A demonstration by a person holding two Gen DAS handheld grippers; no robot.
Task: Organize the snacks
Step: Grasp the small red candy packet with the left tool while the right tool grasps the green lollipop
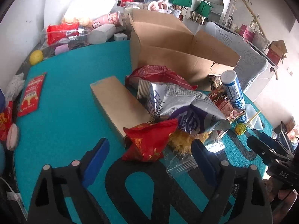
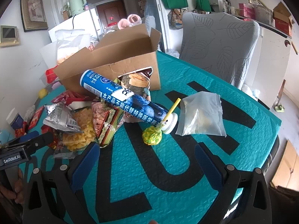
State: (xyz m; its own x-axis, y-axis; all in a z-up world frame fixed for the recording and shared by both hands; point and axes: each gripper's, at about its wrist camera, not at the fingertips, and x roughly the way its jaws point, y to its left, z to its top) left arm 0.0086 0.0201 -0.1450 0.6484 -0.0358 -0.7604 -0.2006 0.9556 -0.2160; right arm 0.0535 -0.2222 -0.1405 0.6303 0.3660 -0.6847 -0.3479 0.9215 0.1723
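Most of the clear packet of yellow puffed snacks (image 1: pixel 180 141) lies buried under the crumpled silver-and-purple foil bag (image 1: pixel 179 106) and the small red foil packet (image 1: pixel 149 141). The open brown cardboard box (image 2: pixel 119 63) shows nothing of its inside in either view. A brown wafer packet (image 2: pixel 134 82) is half covered by the blue tablet tube (image 2: pixel 121 97). Print on the flat red sachet (image 1: pixel 31 95) is too small to read.

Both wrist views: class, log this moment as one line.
left gripper: open, at red snack packet | right gripper: open, near lollipop | cardboard box: open
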